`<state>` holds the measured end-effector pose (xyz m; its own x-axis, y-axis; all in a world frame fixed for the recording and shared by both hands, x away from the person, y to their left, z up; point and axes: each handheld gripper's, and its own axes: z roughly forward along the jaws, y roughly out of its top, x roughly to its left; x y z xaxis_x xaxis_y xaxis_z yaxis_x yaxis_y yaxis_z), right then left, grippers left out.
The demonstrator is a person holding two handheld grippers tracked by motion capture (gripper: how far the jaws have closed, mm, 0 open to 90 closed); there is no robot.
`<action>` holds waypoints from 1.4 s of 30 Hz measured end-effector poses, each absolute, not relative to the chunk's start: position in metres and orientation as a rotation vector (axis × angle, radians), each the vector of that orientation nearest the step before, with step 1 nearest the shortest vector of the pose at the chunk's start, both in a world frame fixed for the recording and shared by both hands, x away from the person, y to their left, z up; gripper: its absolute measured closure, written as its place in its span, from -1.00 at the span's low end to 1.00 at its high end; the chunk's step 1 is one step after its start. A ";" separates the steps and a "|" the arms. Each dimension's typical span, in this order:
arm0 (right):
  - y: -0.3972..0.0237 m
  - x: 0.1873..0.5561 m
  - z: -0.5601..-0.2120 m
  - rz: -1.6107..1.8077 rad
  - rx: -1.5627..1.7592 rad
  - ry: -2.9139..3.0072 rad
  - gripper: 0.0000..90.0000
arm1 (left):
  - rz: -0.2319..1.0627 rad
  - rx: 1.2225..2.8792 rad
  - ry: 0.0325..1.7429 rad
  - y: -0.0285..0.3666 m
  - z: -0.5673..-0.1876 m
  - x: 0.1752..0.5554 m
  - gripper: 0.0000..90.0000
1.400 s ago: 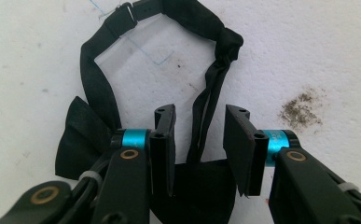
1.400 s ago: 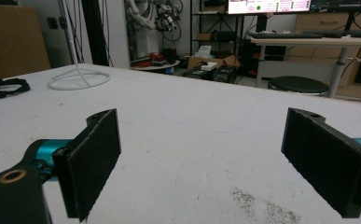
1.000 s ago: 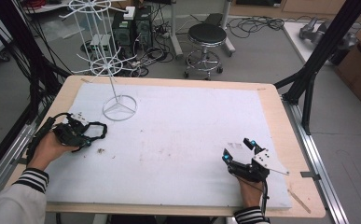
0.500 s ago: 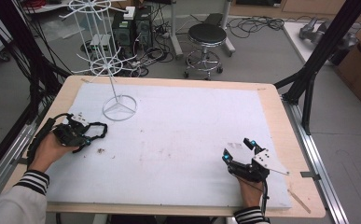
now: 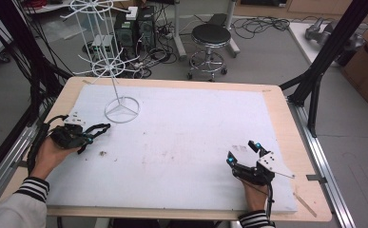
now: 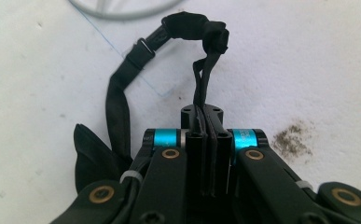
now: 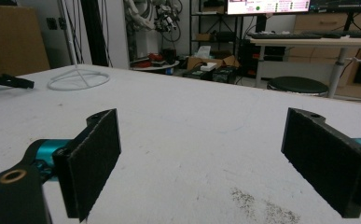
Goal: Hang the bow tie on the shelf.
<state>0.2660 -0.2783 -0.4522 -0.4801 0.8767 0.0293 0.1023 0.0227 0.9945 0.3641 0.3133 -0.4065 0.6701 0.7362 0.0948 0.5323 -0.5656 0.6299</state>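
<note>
Pinching a black strap (image 6: 122, 88), the left hand-held gripper (image 5: 79, 135) rests at the table's (image 5: 181, 95) left edge, jaws pressed together on the strap's folded end; the strap loops out over the white mat (image 5: 186, 142) toward the wire stand's ring base (image 5: 122, 109). Right hand-held gripper (image 5: 243, 154) sits near the right near corner, jaws spread wide, nothing between them. Dark smudge (image 6: 292, 140) on mat just beside left gripper.
</note>
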 end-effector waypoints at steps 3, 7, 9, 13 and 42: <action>-0.278 0.266 -0.452 1.521 1.009 1.653 -0.76 | 0.507 2.264 0.966 0.313 -0.404 0.360 0.95; -0.278 0.266 -0.452 1.520 1.010 1.653 -0.76 | 0.560 2.193 0.952 0.315 -0.401 0.356 0.95; -0.278 0.266 -0.452 1.518 1.009 1.652 -0.76 | 0.579 2.155 0.951 0.316 -0.399 0.353 0.95; -0.278 0.266 -0.452 1.518 1.010 1.652 -0.76 | 0.616 2.092 0.940 0.318 -0.396 0.349 0.95; -0.278 0.266 -0.452 1.519 1.009 1.654 -0.76 | 0.741 1.668 0.882 0.324 -0.371 0.330 0.95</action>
